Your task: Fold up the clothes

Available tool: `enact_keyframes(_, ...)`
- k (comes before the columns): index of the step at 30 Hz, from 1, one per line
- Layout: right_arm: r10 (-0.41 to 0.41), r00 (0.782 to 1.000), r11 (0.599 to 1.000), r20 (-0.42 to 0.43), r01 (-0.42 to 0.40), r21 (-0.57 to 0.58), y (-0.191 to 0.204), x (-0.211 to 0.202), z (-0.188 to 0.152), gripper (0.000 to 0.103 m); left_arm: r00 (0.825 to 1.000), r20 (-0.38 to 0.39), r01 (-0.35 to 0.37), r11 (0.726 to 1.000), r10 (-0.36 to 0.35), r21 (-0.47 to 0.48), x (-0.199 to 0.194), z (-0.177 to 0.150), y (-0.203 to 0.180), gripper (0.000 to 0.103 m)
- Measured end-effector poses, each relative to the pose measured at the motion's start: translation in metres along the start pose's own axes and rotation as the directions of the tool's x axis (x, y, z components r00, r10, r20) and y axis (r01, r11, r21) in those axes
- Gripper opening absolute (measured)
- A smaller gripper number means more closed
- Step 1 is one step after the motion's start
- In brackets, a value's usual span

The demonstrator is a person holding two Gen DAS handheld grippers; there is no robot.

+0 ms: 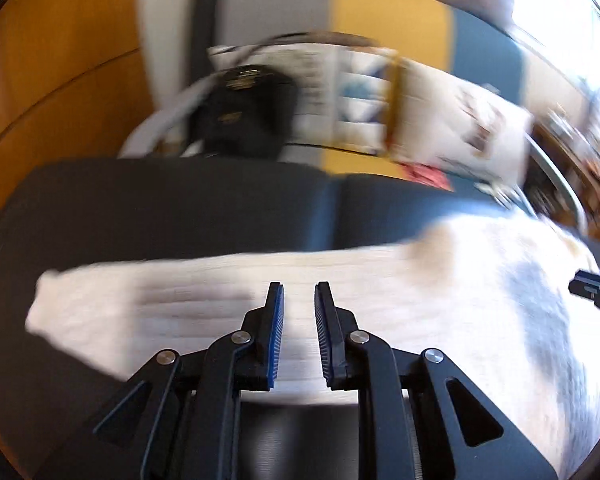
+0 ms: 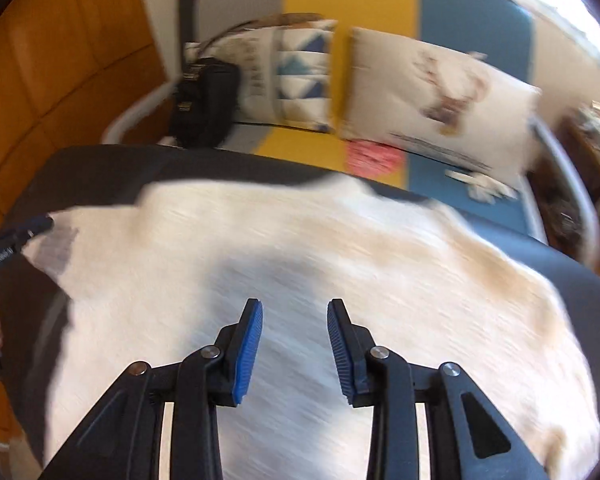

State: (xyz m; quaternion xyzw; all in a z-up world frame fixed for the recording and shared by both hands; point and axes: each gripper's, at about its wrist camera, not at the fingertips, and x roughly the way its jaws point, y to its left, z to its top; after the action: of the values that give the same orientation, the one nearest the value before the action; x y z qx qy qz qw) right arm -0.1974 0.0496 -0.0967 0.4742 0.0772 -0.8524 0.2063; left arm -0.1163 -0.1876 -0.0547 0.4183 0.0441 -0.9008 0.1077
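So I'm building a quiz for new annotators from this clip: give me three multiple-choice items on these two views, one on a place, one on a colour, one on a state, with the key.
1. Where does the cream garment lie?
A. on the dark table
B. on the striped sofa
C. on the wooden floor

2. What colour are the pads of the right claw?
A. red
B. blue
C. white

3. How does the left claw stand?
A. clamped on a pillow
B. clamped on the black bag
C. open, nothing between its pads

Key: 1 A, the cloth is spread over the dark surface in both views. 2 B, both pads show bright blue ribbing. 3 C, a clear gap shows between the pads, with the garment lying below them, not pinched.
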Motion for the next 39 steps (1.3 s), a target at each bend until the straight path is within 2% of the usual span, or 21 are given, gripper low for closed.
enact_keyframes(1,-0.031,0.999,0.999,-0.011,0.032,0.016,-0.015,-0.005,-0.007,0.034,1.0,-0.024,0.008,0.999,-0.007,0.036,0.009,0.0,-0.018,0.018)
enact_keyframes(3,-0.026,0.998,0.995,-0.056,0.031,0.091,-0.045,-0.007,-0.027,0.034,0.995,-0.096,-0.016,0.996,0.025,0.091,0.033,-0.002,-0.043,0.018)
enact_keyframes(5,-0.055,0.991,0.99,-0.12,0.071,0.125,-0.071,-0.007,-0.05,0.034,0.986,-0.153,-0.042,0.989,0.064,0.139,0.056,-0.005,-0.064,0.018)
enact_keyframes(7,-0.065,0.986,0.983,-0.154,0.089,0.162,-0.094,-0.011,-0.072,0.034,0.984,-0.149,-0.072,0.987,0.094,0.144,0.059,-0.004,-0.066,0.02)
enact_keyframes(9,-0.039,0.991,0.968,-0.124,0.069,0.242,-0.111,-0.038,-0.086,0.034,0.985,-0.141,-0.082,0.987,0.101,0.138,0.051,-0.002,-0.064,0.02)
enact_keyframes(10,-0.024,0.996,0.965,-0.088,0.046,0.259,-0.117,-0.057,-0.095,0.035,0.987,-0.137,-0.064,0.99,0.081,0.123,0.039,-0.006,-0.061,0.02)
enact_keyframes(12,0.057,0.997,0.953,-0.052,-0.039,0.3,-0.124,-0.089,-0.123,0.036,0.991,-0.128,-0.029,0.995,0.041,0.091,0.014,-0.014,-0.054,0.02)
enact_keyframes(15,0.164,0.986,0.922,-0.005,-0.152,0.356,-0.134,-0.137,-0.173,0.036,0.993,-0.114,0.044,0.997,-0.035,0.07,-0.02,-0.034,-0.046,0.02)
enact_keyframes(18,0.212,0.977,0.879,-0.018,-0.183,0.441,-0.139,-0.169,-0.24,0.037,0.984,-0.127,0.14,0.983,-0.125,0.12,-0.053,-0.077,-0.055,0.02)
enact_keyframes(20,0.19,0.978,0.881,-0.09,-0.13,0.455,-0.134,-0.176,-0.277,0.038,0.973,-0.153,0.195,0.969,-0.172,0.151,-0.07,-0.104,-0.062,0.02)
enact_keyframes(22,0.189,0.974,0.875,-0.125,-0.109,0.473,-0.131,-0.175,-0.305,0.038,0.962,-0.177,0.24,0.951,-0.207,0.193,-0.088,-0.132,-0.073,0.02)
enact_keyframes(24,0.221,0.968,0.859,-0.121,-0.134,0.495,-0.127,-0.16,-0.318,0.038,0.959,-0.195,0.251,0.937,-0.206,0.245,-0.094,-0.154,-0.083,0.02)
enact_keyframes(26,0.254,0.962,0.844,-0.103,-0.169,0.509,-0.122,-0.157,-0.331,0.038,0.958,-0.217,0.244,0.929,-0.186,0.278,-0.094,-0.17,-0.089,0.02)
enact_keyframes(28,0.221,0.97,0.857,-0.104,-0.143,0.494,-0.116,-0.154,-0.328,0.04,0.964,-0.218,0.216,0.923,-0.151,0.317,-0.091,-0.181,-0.093,0.02)
enact_keyframes(30,0.197,0.975,0.874,-0.104,-0.127,0.469,-0.109,-0.152,-0.325,0.038,0.977,-0.178,0.178,0.909,-0.117,0.378,-0.095,-0.19,-0.095,0.025)
enact_keyframes(32,0.165,0.98,0.911,-0.116,-0.106,0.398,-0.097,-0.15,-0.319,0.008,0.992,-0.115,0.104,0.883,-0.057,0.459,-0.095,-0.197,-0.1,0.037)
enact_keyframes(34,0.142,0.982,0.938,-0.121,-0.094,0.334,-0.082,-0.155,-0.314,0.006,0.999,-0.05,0.027,0.847,-0.001,0.532,-0.095,-0.203,-0.102,0.047)
enact_keyframes(36,0.108,0.99,0.952,-0.086,-0.078,0.294,-0.074,-0.177,-0.31,0.006,0.999,0.018,-0.051,0.801,0.05,0.596,-0.095,-0.208,-0.103,0.047)
enact_keyframes(37,0.064,0.992,0.961,-0.107,-0.032,0.275,-0.074,-0.181,-0.314,0.006,0.997,0.037,-0.072,0.789,0.062,0.61,-0.094,-0.208,-0.102,0.047)
enact_keyframes(39,-0.039,0.982,0.968,-0.186,0.083,0.236,-0.078,-0.177,-0.327,0.005,0.998,0.027,-0.061,0.807,0.055,0.587,-0.088,-0.202,-0.094,0.051)
